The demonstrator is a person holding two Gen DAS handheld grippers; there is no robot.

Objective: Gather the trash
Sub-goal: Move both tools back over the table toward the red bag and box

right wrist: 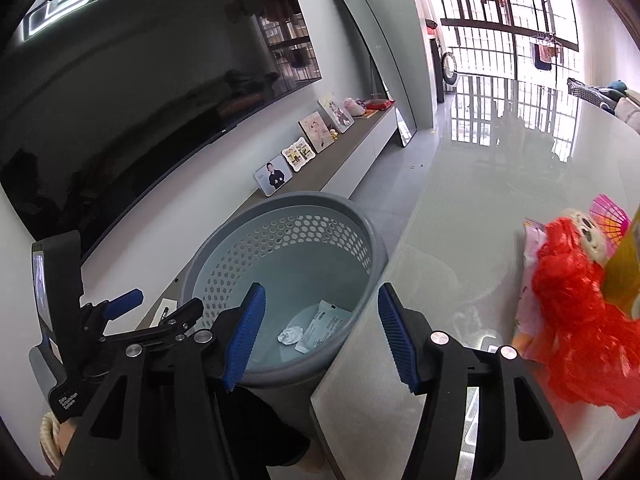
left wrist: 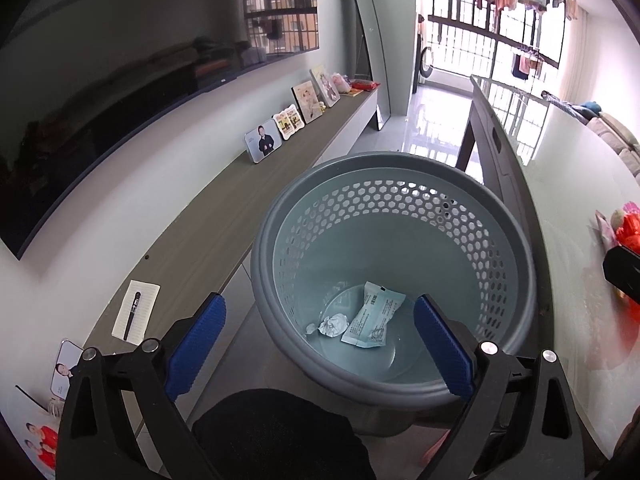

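A grey-blue perforated wastebasket (left wrist: 392,162) stands on the floor between the TV console and the table. On its bottom lie a crumpled white paper (left wrist: 332,325) and a pale blue printed wrapper (left wrist: 374,320). My left gripper (left wrist: 319,299) hovers above the basket's near rim, its blue pads wide apart with nothing between them. In the right wrist view the same wastebasket (right wrist: 280,202) holds the crumpled paper (right wrist: 290,335) and the wrapper (right wrist: 326,326). My right gripper (right wrist: 322,287) is open and empty over the basket's right edge and the table corner.
A glossy pale table (right wrist: 480,200) runs along the right, bearing a red-haired doll (right wrist: 580,320). On the left, a long console (left wrist: 208,232) carries photo frames and a notepad with a pen (left wrist: 136,310). Dark clothing (left wrist: 280,432) fills the bottom.
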